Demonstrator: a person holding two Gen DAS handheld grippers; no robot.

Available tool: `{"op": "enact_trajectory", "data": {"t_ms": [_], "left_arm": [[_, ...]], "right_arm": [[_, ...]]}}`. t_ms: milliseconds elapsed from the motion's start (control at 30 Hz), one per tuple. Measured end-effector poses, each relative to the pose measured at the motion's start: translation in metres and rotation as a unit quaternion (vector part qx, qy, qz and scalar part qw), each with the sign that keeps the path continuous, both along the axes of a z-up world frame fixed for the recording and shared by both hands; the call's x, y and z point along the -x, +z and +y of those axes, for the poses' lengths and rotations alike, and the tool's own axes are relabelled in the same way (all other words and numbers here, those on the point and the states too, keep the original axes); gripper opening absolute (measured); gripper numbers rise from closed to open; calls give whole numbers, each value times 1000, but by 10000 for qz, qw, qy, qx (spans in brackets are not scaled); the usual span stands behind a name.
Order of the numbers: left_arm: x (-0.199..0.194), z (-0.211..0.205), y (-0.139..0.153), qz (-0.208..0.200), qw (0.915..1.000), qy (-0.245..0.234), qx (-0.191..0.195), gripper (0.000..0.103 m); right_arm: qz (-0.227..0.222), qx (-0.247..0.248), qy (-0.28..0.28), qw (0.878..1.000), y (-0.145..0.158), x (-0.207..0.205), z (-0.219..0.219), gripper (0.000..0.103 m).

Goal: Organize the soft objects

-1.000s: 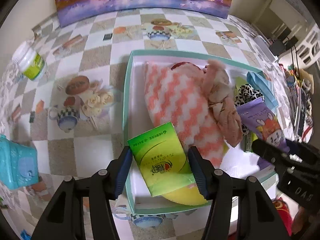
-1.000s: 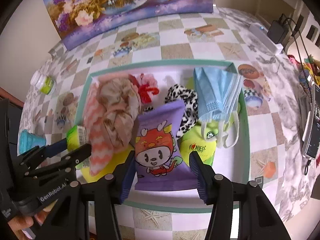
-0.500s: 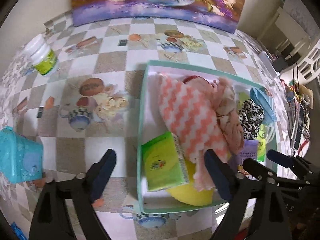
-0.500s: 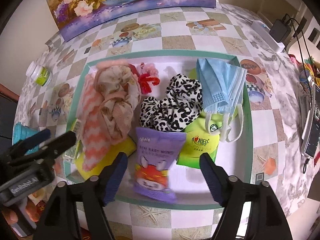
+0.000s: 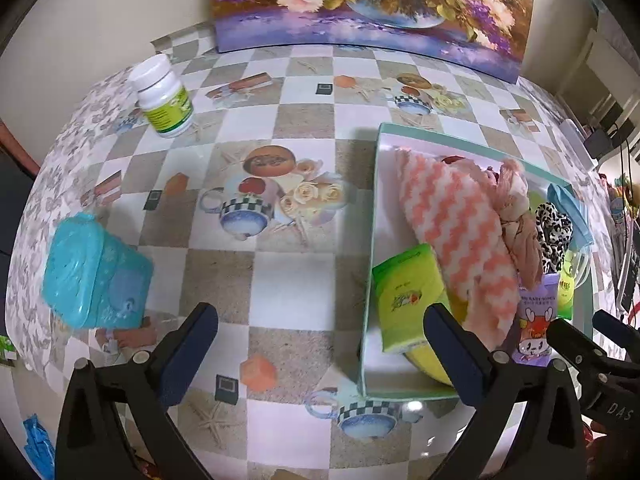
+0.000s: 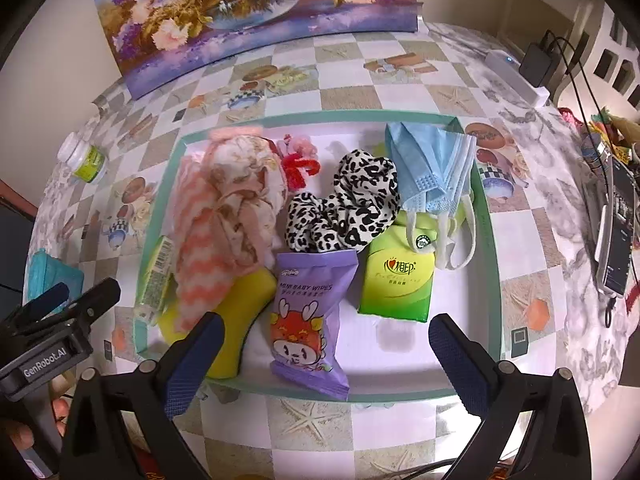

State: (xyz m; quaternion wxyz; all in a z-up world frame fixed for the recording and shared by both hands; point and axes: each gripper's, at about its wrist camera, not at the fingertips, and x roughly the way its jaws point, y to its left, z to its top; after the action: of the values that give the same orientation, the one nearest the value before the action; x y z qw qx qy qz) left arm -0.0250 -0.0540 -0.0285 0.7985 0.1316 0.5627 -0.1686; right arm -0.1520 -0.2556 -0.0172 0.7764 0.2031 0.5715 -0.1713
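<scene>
We log: left gripper (image 5: pixel 318 342) and right gripper (image 6: pixel 322 354) fingers opening, nothing between | baby wipes pack (image 6: pixel 306 316) lies inside tray (image 6: pixel 491 240) | risk: pack overhangs near rim, may slide out.

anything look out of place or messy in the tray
The purple wipes pack hangs over the tray's near rim, and a green tissue pack stands on edge against the left wall. The rest is a loose heap.
</scene>
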Motion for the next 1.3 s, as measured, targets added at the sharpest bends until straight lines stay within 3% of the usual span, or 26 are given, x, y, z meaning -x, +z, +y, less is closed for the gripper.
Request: {"op": "enact_trajectory", "data": {"t_ms": [300, 633, 800, 1300], "left_arm": [[11, 25, 8, 30, 9996, 265, 81, 102], [23, 30, 20, -253, 9994, 221, -20, 102], [26, 30, 23, -200, 9996, 175, 86, 102], [27, 37, 24, -297, 9988, 359, -145, 102]], "right_arm": [[-36, 8, 40, 10000, 4, 7, 12, 103], [-153, 136, 125, 9997, 14, 8, 20, 103], [-199, 201, 167, 9995, 18, 8, 23, 103], [-259, 280, 191, 9991, 22, 9, 26, 103]]}}
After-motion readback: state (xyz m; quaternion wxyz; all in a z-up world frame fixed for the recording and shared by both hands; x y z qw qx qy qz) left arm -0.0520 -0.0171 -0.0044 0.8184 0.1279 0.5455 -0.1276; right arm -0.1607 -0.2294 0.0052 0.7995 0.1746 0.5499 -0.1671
